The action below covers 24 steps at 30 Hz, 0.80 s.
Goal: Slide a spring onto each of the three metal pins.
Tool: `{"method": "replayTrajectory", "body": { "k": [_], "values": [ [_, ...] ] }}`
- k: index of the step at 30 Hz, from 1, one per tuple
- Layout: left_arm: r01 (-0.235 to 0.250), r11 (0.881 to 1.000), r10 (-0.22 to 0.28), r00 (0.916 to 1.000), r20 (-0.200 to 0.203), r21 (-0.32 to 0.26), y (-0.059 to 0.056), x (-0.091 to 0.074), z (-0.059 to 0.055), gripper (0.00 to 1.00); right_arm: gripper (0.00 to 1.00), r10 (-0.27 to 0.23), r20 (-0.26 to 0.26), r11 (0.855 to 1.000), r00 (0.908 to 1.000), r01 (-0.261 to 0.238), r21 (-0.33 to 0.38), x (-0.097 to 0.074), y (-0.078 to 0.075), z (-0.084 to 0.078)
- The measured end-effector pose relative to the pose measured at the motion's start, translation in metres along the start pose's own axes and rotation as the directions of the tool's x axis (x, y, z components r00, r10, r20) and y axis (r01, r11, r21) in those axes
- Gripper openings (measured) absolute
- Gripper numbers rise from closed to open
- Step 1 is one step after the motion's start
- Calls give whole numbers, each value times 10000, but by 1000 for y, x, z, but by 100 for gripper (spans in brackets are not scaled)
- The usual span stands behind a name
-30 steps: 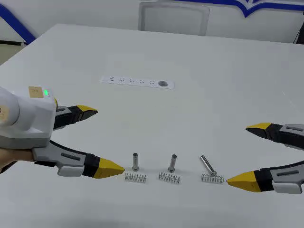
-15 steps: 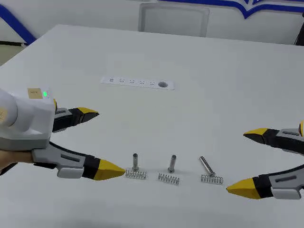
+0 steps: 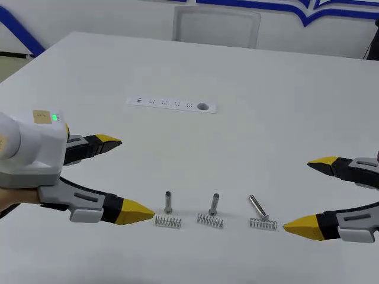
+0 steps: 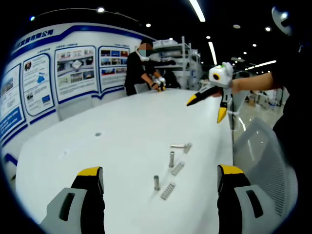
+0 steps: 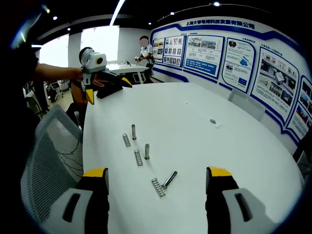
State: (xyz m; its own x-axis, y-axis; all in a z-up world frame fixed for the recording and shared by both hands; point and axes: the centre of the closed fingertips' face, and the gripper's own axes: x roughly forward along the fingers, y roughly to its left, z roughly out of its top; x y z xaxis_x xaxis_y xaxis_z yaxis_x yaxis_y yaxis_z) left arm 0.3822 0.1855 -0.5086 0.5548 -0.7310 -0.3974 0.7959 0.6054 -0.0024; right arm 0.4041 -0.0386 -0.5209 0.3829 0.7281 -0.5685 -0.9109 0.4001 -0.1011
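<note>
Left gripper (image 3: 135,176) and right gripper (image 3: 297,194) empty, jaws spread wide; no spring on a pin yet.
On the tabletop (image 3: 249,71), left pin (image 3: 169,201) and middle pin (image 3: 214,203) stand upright. Right pin (image 3: 257,206) lies tipped over. Left spring (image 3: 168,222), middle spring (image 3: 211,221) and right spring (image 3: 263,223) lie just in front of their pins. Risks: left gripper's lower tip sits near the left spring, so a sweep could topple the left pin. A hard pinch may flick a spring away. The pins look free-standing, so threading off-axis likely knocks them over. The tipped pin may roll when grabbed.
</note>
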Motion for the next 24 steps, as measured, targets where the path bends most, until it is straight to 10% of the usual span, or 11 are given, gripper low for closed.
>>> {"method": "replayTrajectory", "body": {
  "k": [24],
  "values": [
    [-71, 9990, 70, 10000, -23, -452, 2, 1, -15, 96, 77, -11, -387, 9996, 9993, 22, 275, 10, -5, -8]
  ]
}}
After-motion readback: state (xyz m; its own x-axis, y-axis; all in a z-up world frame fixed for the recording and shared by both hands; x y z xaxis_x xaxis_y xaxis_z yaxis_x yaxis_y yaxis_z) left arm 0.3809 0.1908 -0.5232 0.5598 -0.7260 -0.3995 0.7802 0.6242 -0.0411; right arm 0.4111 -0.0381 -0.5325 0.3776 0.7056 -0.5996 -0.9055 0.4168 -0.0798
